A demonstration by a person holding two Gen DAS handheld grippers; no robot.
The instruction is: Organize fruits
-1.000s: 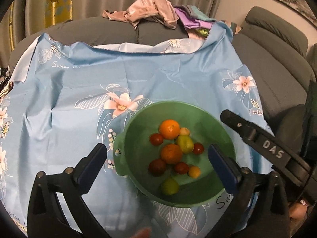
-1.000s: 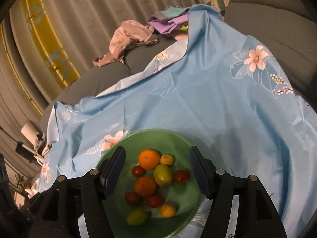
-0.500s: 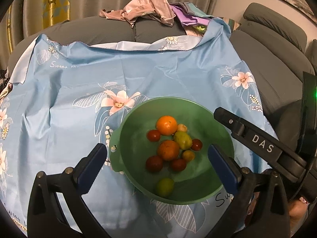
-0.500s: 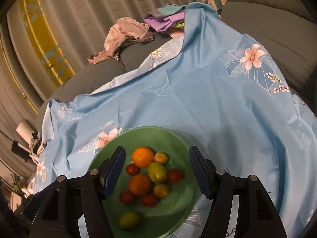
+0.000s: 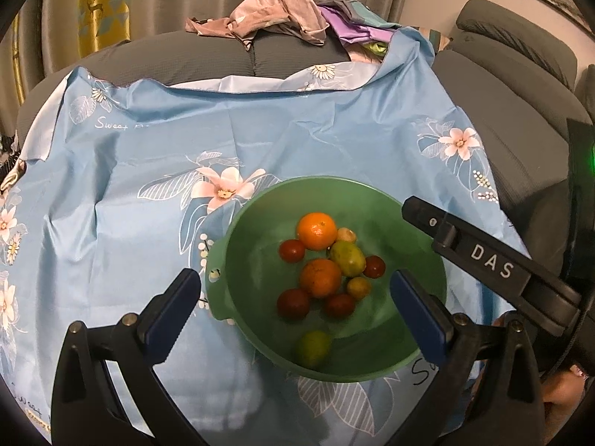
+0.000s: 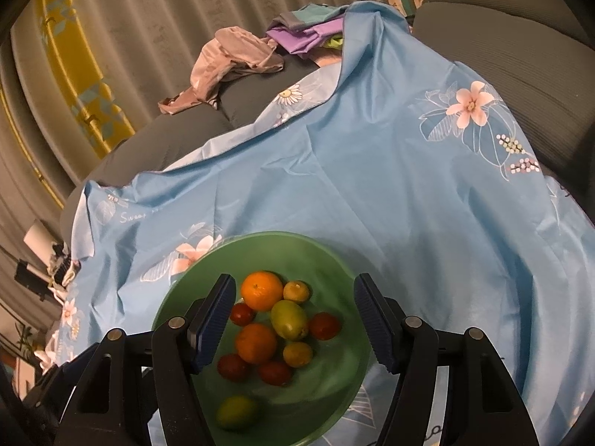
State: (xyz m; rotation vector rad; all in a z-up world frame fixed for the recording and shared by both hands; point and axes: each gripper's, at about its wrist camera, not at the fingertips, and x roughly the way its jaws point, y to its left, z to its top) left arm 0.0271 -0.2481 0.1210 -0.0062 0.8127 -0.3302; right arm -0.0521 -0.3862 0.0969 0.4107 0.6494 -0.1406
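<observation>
Oranges, red and yellow-green fruits (image 6: 256, 342) fill the green bowl (image 5: 372, 200); both tongs (image 5: 293, 308) (image 6: 293, 329) gape empty.

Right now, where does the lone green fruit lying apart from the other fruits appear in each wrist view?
Left wrist: green fruit low in the green bowl, near its front rim.
Right wrist: bottom, left of centre.
Shared landmark: the upper orange.

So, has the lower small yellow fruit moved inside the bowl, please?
Yes. The lower small yellow fruit rolled away from the lime, up toward the green mango.
</observation>
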